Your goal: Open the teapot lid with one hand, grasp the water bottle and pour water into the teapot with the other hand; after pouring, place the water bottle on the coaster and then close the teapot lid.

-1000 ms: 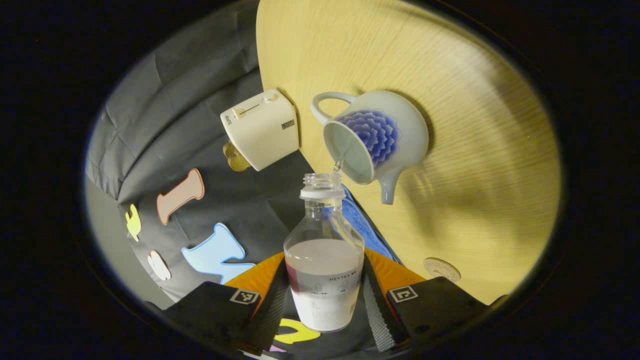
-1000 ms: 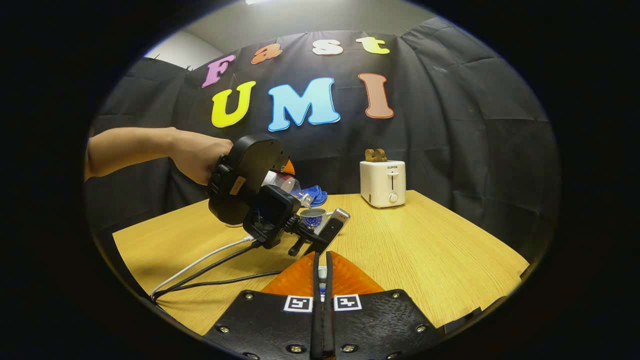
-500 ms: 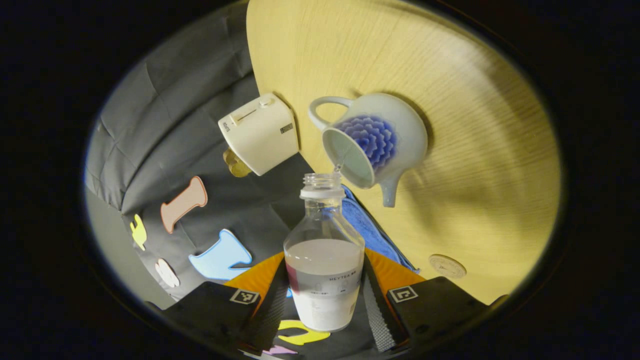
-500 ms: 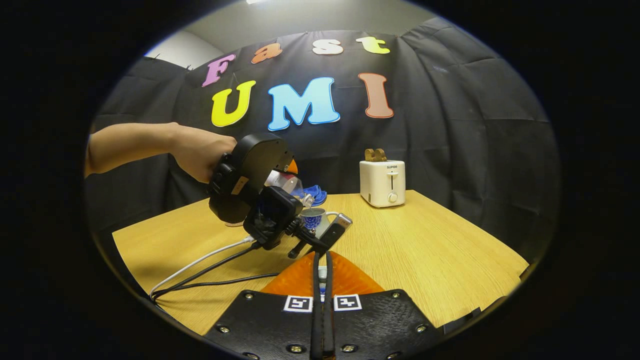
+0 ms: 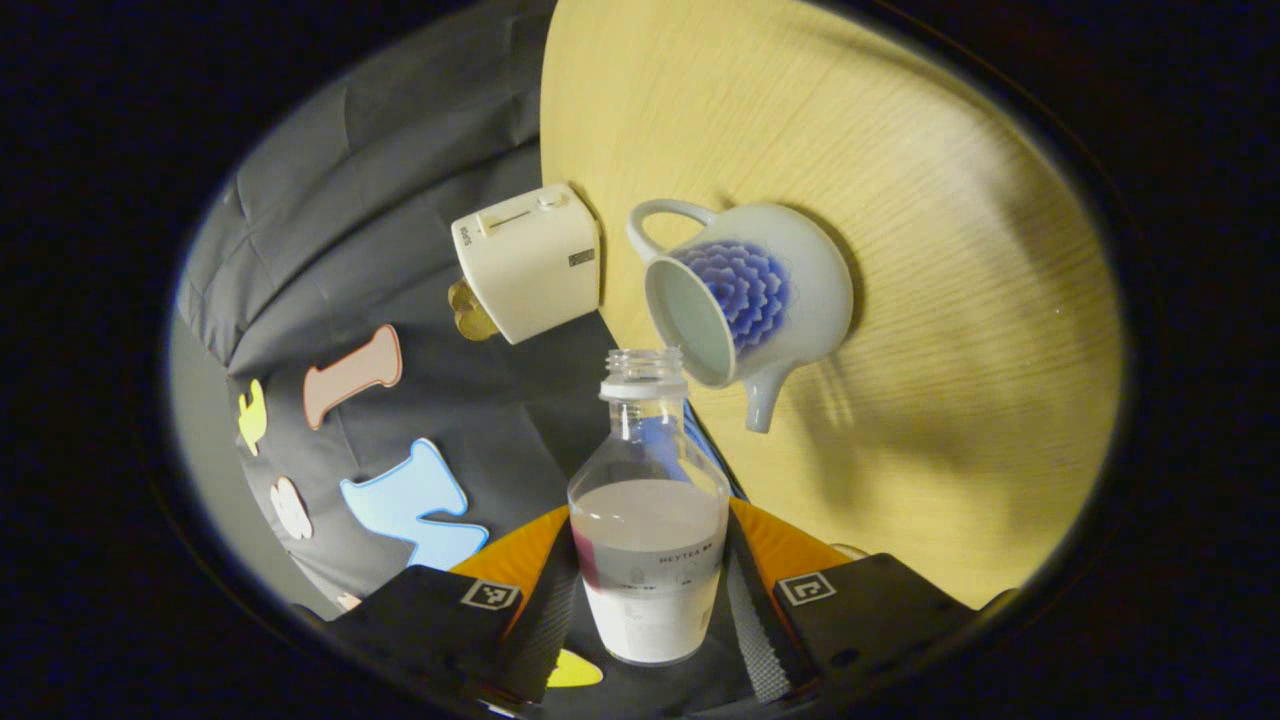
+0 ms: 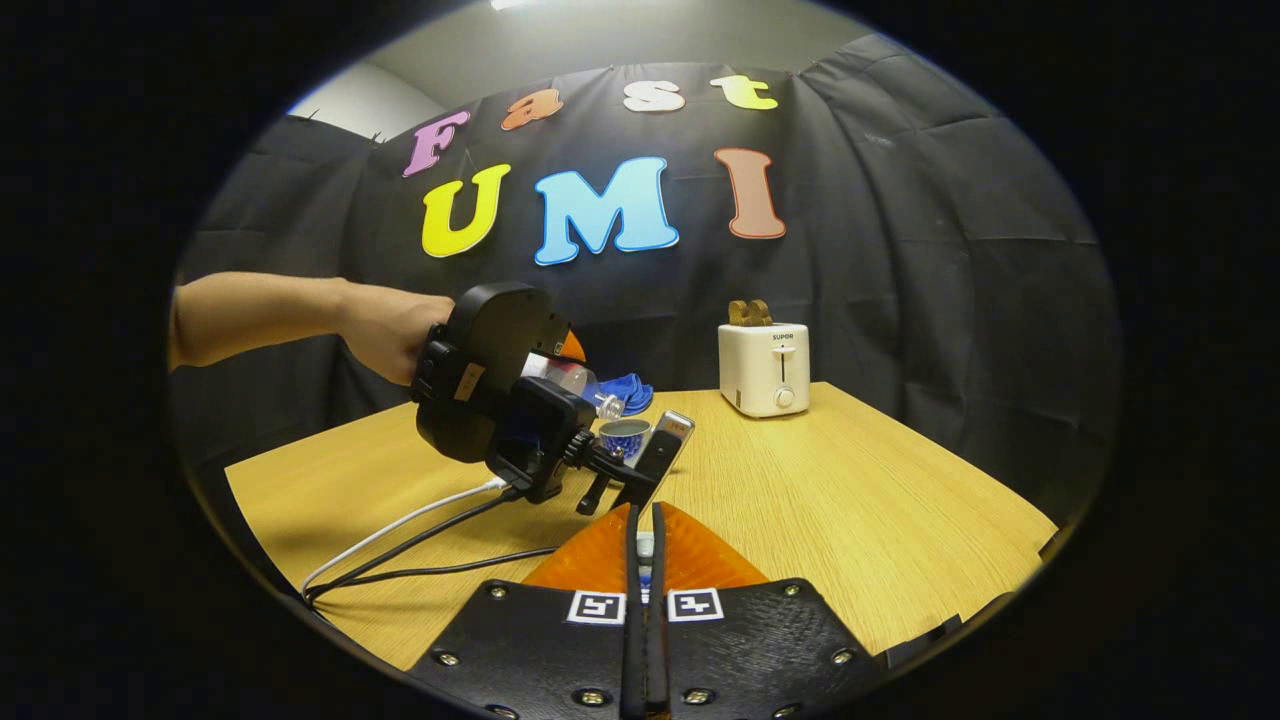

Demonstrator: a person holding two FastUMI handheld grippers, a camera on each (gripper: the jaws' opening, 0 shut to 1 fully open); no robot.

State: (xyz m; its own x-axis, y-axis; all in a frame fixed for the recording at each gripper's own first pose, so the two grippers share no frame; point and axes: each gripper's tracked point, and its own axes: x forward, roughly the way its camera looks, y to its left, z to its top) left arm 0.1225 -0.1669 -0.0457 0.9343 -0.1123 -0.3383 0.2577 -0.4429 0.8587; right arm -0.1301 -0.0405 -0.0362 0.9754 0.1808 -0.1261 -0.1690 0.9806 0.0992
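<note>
My left gripper (image 5: pixel 650 570) is shut on a clear water bottle (image 5: pixel 648 500), uncapped and about half full. The bottle's mouth sits just beside the open rim of the white teapot with a blue flower (image 5: pixel 765 290); no water runs between them. In the right gripper view a hand (image 6: pixel 385 325) holds that gripper tilted over the teapot (image 6: pixel 625 436), with the bottle (image 6: pixel 572 377) pointing down at it. My right gripper (image 6: pixel 645 525) hangs near the table's front edge, shut on the small teapot lid (image 6: pixel 647 548).
A white toaster (image 6: pixel 765 368) with toast stands at the back of the wooden table (image 6: pixel 850 520). A blue cloth (image 6: pixel 630 388) lies behind the teapot. Cables (image 6: pixel 420 535) trail from the left gripper across the table's left side.
The thin stream of water from the bottle into the teapot has stopped. The left gripper has tipped the bottle back a little and dropped slightly. The right gripper has stayed still.
</note>
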